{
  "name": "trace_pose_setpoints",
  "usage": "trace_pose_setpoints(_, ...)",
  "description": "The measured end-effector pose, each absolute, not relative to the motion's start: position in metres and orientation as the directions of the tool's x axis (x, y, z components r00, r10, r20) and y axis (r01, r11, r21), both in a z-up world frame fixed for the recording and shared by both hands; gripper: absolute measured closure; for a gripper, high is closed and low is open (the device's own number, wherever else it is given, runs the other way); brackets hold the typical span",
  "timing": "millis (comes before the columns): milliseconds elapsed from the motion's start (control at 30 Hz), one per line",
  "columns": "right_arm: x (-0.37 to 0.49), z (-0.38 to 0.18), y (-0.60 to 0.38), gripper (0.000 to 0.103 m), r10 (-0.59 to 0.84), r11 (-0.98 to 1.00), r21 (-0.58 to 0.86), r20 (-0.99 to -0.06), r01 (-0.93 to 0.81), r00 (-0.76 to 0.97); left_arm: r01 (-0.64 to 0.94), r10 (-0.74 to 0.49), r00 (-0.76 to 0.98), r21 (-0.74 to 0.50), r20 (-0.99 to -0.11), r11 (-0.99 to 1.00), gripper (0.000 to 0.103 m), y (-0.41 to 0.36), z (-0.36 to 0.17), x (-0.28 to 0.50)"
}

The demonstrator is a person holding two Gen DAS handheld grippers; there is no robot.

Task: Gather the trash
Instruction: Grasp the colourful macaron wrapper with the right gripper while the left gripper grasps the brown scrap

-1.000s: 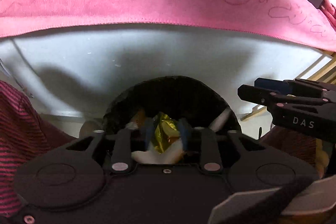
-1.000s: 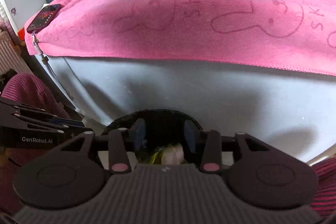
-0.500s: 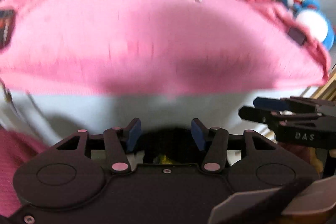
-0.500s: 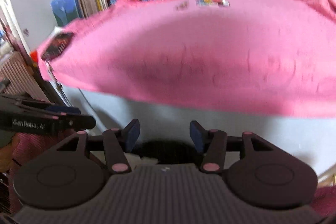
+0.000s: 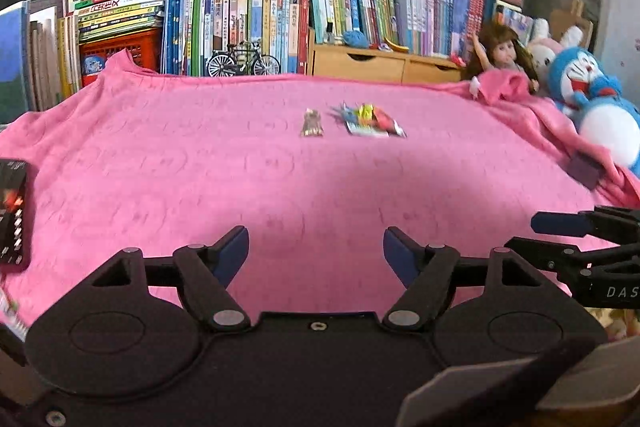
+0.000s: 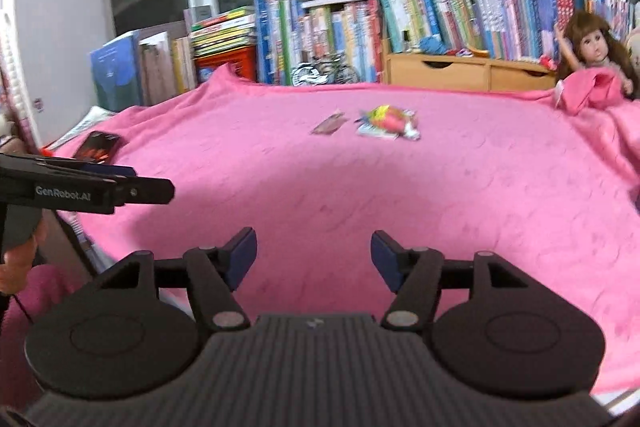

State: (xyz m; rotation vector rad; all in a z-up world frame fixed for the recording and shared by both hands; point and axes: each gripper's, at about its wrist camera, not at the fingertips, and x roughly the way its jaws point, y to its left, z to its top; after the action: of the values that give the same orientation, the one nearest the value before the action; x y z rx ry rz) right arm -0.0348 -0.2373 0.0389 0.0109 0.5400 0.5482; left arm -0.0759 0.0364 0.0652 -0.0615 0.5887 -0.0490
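Observation:
A small brown wrapper lies far back on the pink blanket. Just to its right sits a pile of colourful wrappers. My left gripper hovers open above the blanket's near part, nothing between its blue-padded fingers. My right gripper is open and empty too, level with the left one, whose side shows at the left edge of the right wrist view. Both are well short of the wrappers.
A phone lies at the blanket's left edge. A doll and plush toys sit at the back right. Books, a model bicycle and a wooden drawer unit line the back.
Both grippers have risen from over a dark bin holding trash below the table edge to above the blanket. Their jaws have opened wide; the bin has gone out of view.

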Motion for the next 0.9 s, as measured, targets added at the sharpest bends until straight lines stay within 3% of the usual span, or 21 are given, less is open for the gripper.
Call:
trace_pose_setpoints(267,0.037,0.038,-0.243,0.027,0.414,0.907,0.157,-0.496,-0.39,0.763,-0.016,-0.034,0.834,-0.086,-0.551,0.996,0.029,0.038,0.064,0.024)
trace_pose_setpoints(500,0.112,0.035,-0.241,0.025,0.432,0.901,0.284,-0.508,-0.328,0.746,-0.113,0.012,0.852,-0.162,-0.524,0.98,0.029,0.047,0.049,0.11)
trace_pose_setpoints(900,0.223,0.019,-0.204,0.025,0.415,0.901,0.368,-0.577,-0.23,0.704,-0.169,0.1,0.793,-0.06,-0.601,0.984,0.029,0.033,0.001,0.218)
